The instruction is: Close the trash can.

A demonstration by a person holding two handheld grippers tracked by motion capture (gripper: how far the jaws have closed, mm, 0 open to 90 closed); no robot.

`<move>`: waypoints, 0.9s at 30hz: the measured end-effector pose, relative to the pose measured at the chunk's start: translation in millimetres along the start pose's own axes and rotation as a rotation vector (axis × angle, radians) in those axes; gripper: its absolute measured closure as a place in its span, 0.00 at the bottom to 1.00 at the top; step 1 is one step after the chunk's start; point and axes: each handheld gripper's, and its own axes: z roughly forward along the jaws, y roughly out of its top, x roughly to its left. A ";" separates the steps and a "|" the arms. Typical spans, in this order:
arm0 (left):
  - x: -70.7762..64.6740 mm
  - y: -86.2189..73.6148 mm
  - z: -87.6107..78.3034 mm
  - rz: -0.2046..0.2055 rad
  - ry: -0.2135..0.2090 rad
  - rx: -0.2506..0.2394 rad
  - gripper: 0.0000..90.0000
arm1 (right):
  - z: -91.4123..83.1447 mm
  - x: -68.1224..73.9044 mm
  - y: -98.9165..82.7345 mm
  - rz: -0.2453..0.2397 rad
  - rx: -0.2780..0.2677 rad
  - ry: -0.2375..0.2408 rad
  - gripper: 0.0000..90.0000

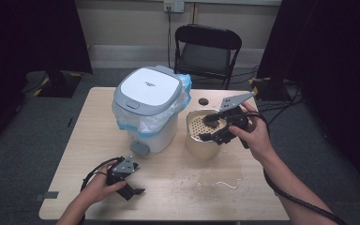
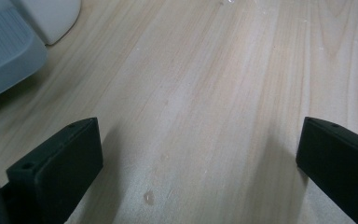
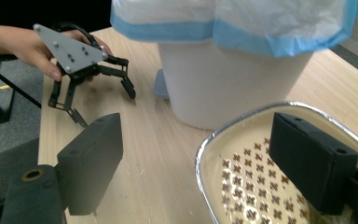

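The right gripper (image 1: 214, 131) is held spread astride the near rim of the perforated pot (image 1: 201, 140), apparently untouched (one jaw inside, one outside). The left gripper (image 1: 130, 186), spread and empty, is parked well away.

The thing in hand is a cream-coloured round container (image 1: 205, 136) with a bright metal rim. It stands upright on the tabletop (image 1: 178, 187), just to the right of a white pedal bin (image 1: 151, 110) lined with a blue-edged bag. A perforated insert sits inside it; in the right gripper view (image 3: 247, 186) its holes show as small cross-shaped cut-outs in rows. The right gripper (image 1: 214, 127) reaches over its open top, fingers spread, one finger (image 3: 310, 161) inside the rim and the other (image 3: 91, 161) outside it.
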 end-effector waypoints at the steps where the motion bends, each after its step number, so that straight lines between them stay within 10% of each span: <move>1: 0.0 0.0 0.0 0.000 0.000 0.000 0.00 | -0.7 -0.1 -2.0 0.001 0.002 0.003 0.19; 27: -0.3 -0.1 0.3 -0.002 0.002 -0.003 0.00 | -6.9 8.1 -52.1 -0.002 0.069 -0.011 0.19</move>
